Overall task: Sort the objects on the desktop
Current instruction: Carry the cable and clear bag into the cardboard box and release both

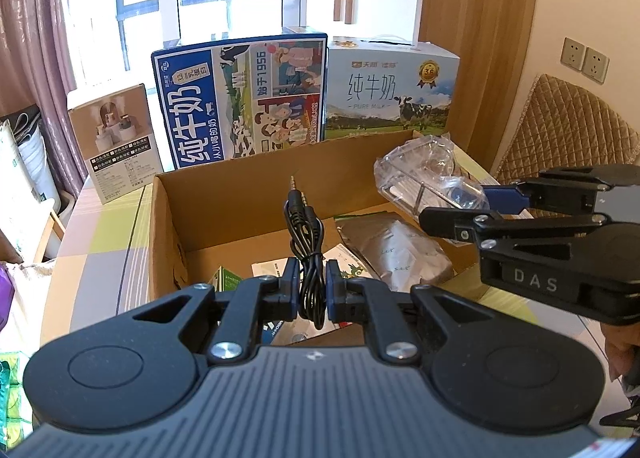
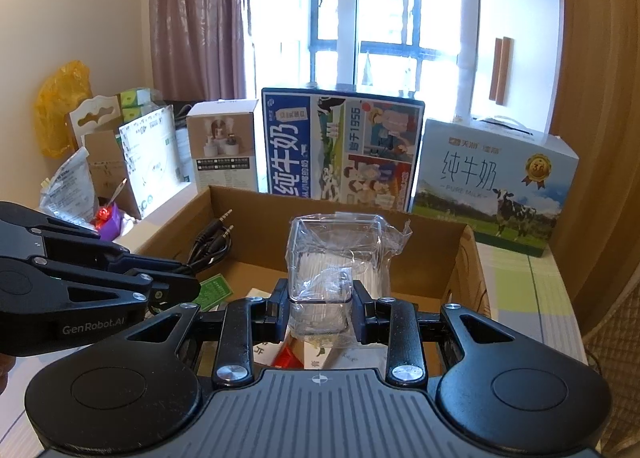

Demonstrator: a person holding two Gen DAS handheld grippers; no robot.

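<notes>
The black audio cable (image 1: 310,254), coiled, is pinched in our left gripper (image 1: 313,292) over the open cardboard box (image 1: 256,194). Our right gripper (image 2: 320,308) clamps a clear plastic container (image 2: 334,258) above the same box, whose contents we see only partly. Behind, milk cartons (image 2: 492,182) read "PURE MILK".
</notes>
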